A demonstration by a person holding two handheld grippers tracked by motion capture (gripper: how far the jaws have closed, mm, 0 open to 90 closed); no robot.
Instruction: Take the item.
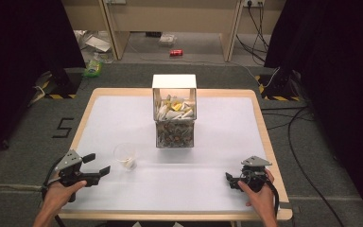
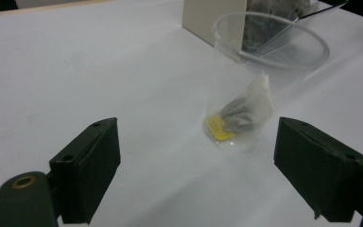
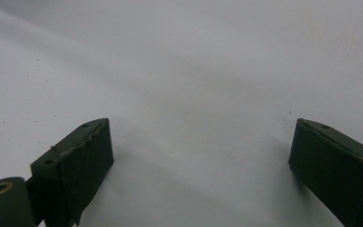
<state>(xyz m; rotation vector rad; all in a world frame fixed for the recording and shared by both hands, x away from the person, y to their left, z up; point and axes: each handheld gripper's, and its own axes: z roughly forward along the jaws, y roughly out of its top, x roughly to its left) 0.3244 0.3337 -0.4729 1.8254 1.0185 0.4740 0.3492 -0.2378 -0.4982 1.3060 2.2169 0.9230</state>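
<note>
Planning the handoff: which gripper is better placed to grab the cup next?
Left. The left gripper is open beside the cup, which sits just ahead of its jaws. The right gripper is across the table, facing bare surface.

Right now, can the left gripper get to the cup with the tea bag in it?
Probably yes. The left gripper is open and points at the clear cup, with bare table between them. The tea bag sits inside, and the box stands farther back.

A recording lab, not a home. Black curtains (image 1: 23, 52) flank the table (image 1: 123, 208), beyond the tongs. Cables (image 1: 302, 161) and hazard-taped stand bases (image 1: 56, 90) sit on grey carpet.
</note>
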